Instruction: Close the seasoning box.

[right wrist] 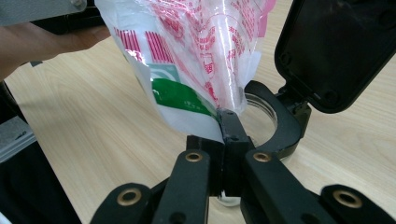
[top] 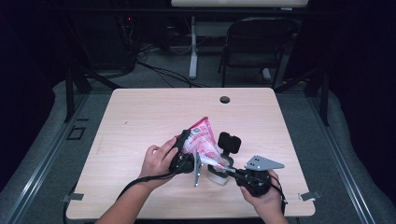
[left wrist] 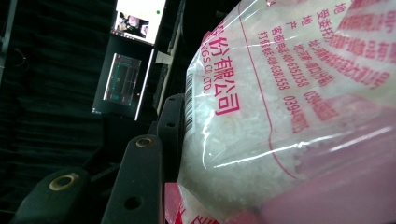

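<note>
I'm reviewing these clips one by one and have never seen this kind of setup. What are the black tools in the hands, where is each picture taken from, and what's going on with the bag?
No robot here: a person holds a black two-jaw claw in each hand. The high view looks down on the wooden table. The other two pictures come from cameras riding on each claw.

The left claw grips the body of a clear plastic bag with red print and white grains inside. The right claw is shut on the bag's lower corner. Below it stands a clear jar with its black hinged lid flipped open, so the bag seems aimed at the jar's mouth.
</note>
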`<state>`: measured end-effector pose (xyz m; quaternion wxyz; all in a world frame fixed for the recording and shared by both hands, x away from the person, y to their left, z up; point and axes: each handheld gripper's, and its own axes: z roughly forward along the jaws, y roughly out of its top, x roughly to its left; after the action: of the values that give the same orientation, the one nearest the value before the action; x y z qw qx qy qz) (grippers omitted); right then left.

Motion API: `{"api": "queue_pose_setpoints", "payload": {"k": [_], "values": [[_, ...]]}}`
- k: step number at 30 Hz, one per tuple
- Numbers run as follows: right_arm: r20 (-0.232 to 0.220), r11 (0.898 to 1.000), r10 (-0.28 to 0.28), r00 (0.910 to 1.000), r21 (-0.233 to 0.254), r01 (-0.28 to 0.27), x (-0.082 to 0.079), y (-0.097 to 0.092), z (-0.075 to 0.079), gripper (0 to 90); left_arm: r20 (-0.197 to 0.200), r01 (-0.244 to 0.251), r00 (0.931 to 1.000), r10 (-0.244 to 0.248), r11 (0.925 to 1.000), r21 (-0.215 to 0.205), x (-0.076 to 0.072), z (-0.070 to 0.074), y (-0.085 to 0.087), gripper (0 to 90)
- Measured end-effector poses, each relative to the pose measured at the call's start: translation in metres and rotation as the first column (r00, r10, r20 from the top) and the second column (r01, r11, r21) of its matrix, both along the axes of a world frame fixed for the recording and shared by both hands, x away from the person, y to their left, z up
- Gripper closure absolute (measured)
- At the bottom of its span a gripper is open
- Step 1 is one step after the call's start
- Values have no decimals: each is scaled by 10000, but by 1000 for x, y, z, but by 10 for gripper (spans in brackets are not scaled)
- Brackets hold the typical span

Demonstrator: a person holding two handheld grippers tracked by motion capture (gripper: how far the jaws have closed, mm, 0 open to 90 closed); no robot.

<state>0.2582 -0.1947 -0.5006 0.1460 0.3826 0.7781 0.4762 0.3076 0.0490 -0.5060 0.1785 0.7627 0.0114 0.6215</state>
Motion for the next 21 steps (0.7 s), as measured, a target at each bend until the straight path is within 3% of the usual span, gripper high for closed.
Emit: {"api": "queue_pose_setpoints", "payload": {"k": [21], "values": [[-56,9996,-282,9996,27,282,2,-1,-2,900,367,37,9993,-39,10000,69,-3,3,-3,650]]}}
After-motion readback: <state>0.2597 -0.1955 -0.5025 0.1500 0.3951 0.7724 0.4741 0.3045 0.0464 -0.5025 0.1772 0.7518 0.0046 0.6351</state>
